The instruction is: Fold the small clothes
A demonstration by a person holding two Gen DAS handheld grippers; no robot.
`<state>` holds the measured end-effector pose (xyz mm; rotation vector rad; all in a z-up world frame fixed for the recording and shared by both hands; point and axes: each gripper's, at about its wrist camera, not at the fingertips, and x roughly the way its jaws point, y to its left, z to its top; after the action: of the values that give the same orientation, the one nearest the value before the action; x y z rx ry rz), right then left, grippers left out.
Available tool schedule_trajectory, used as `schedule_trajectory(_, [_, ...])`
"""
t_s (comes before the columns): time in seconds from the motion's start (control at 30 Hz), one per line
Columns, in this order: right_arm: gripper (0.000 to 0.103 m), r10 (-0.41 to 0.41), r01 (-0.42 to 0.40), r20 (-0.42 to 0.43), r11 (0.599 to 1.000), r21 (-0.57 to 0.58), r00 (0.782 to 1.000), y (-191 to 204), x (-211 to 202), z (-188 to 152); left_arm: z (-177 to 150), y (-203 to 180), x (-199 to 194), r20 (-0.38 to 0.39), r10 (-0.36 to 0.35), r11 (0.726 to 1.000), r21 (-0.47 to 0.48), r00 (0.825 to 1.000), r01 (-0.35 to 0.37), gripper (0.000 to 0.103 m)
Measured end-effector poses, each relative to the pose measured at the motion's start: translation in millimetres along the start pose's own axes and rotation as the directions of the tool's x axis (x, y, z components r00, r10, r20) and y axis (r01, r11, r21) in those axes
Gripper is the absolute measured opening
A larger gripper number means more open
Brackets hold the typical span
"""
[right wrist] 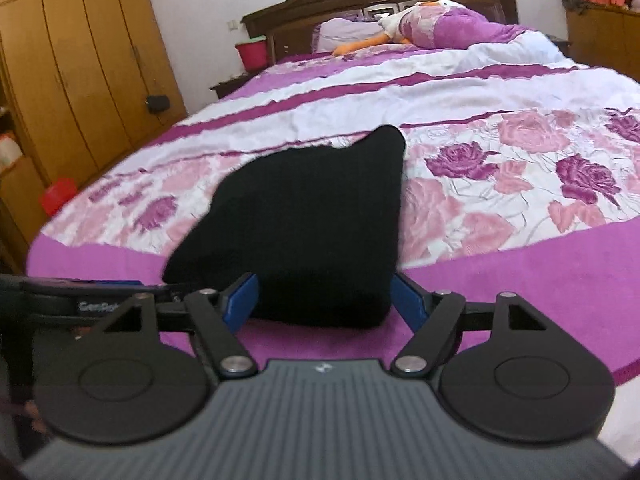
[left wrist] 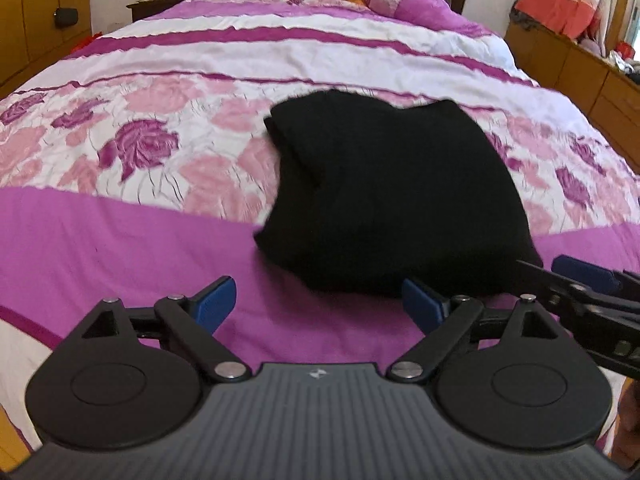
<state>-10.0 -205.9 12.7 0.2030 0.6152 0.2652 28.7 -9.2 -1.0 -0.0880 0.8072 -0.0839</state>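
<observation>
From the left wrist, the left tool [left wrist: 318, 304] hangs spread wide over the purple band of the bed [left wrist: 120, 248], gripping nothing; the folded black garment [left wrist: 392, 200] lies just beyond its right finger. The right tool [left wrist: 576, 280] shows at the right edge. From the right wrist, the right tool [right wrist: 324, 300] stands spread around the near edge of the garment [right wrist: 308, 216]; the left tool [right wrist: 80, 296] sits at left.
</observation>
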Motion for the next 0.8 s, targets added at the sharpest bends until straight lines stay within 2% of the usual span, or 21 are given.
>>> schedule_trajectory(0.13, [0.075, -0.049, 0.048, -0.033, 0.998, -0.028, 0.998, 3, 11, -12, -9, -7, 7, -0.020, 0.029, 0.999, 0.023, 0.999, -0.028, 0.093])
schedule_trajectory(0.3, [0.075, -0.065, 0.064, -0.081, 0.998, -0.013, 0.995, 1, 21, -21, -12, -12, 16, -0.027, 0.084, 0.996, 0.042, 0.996, -0.082, 0.093])
schedule_trajectory(0.47, [0.075, -0.083, 0.085, -0.139, 0.996, 0.008, 0.987, -2, 28, -25, -11, -14, 24, -0.043, 0.095, 0.995, 0.040, 0.995, -0.094, 0.093])
schedule_trajectory(0.8, [0.075, -0.092, 0.097, -0.134, 0.995, 0.030, 0.987, -5, 28, -25, -11, -14, 27, -0.047, 0.095, 0.995, 0.034, 0.994, -0.094, 0.093])
